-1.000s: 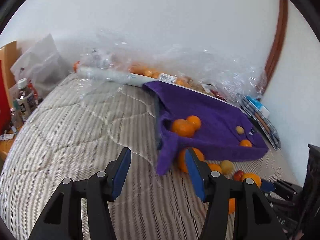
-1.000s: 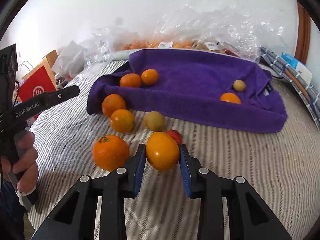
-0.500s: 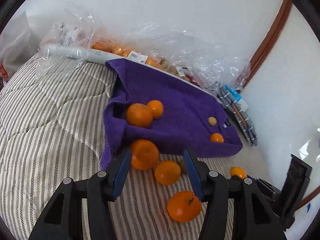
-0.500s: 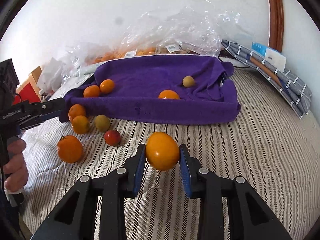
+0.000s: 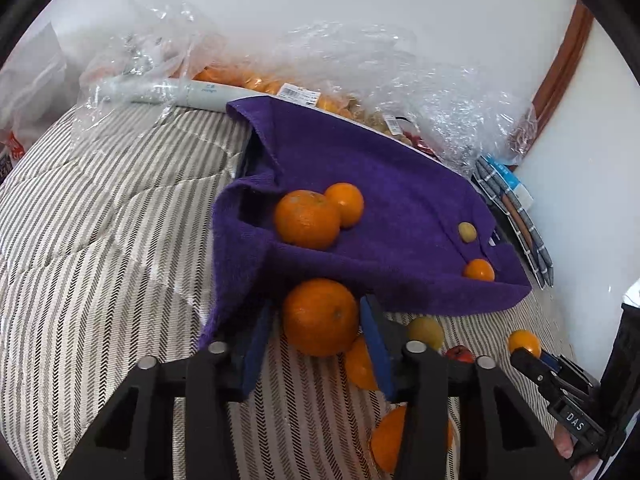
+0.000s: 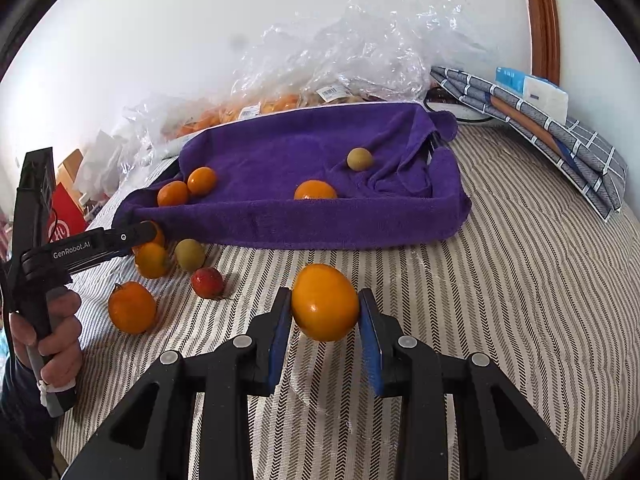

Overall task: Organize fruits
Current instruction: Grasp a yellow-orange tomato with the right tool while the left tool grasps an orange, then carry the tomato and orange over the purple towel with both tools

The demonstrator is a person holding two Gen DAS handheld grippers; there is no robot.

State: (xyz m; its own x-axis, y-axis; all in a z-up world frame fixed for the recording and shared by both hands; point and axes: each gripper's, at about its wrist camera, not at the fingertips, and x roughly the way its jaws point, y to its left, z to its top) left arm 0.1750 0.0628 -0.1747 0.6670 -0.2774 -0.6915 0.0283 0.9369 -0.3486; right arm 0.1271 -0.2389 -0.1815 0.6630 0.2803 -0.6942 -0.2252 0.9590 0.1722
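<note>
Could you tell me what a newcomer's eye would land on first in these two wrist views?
Probably the bright purple towel draped over a tray on the striped bedspread, with a few oranges resting in it. Next, the right gripper shut on a yellow-orange fruit in front of the tray, and the left gripper, open around a large orange at the towel's near edge. Crinkled clear plastic bags pile up against the wall behind.

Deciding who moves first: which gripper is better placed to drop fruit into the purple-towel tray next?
Right. The right gripper already clamps a yellow-orange fruit, lifted before the tray. The left gripper only brackets an orange, its jaws not visibly closed.
</note>
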